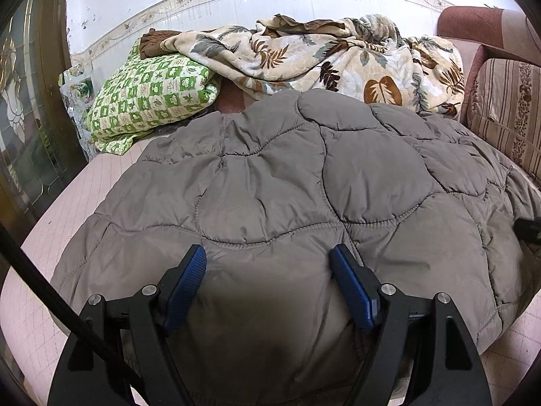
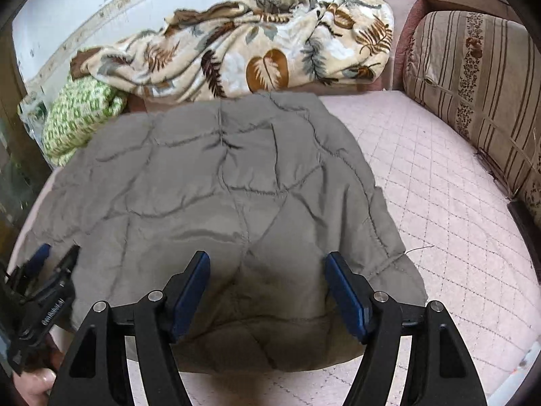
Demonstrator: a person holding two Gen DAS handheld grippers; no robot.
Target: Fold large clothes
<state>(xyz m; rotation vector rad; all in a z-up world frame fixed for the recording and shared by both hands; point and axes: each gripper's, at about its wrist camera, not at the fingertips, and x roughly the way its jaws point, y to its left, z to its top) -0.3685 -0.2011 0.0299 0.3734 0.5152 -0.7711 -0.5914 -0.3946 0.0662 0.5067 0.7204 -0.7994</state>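
Note:
A grey quilted padded jacket [image 1: 287, 196] lies spread on the pink quilted bed cover [image 1: 50, 230]; it also shows in the right wrist view [image 2: 219, 186]. My left gripper [image 1: 268, 257] is open, its blue pads just over the jacket's near part, holding nothing. My right gripper [image 2: 267, 260] is open over the jacket's near right part, empty. The left gripper [image 2: 55, 253] also shows at the left edge of the right wrist view, over the jacket's left edge.
A leaf-print blanket [image 1: 321, 54] and a green checked quilt [image 1: 148, 98] are piled at the back by the wall. A striped cushion [image 2: 473, 84] stands at the right. The bed cover [image 2: 439, 186] lies bare right of the jacket.

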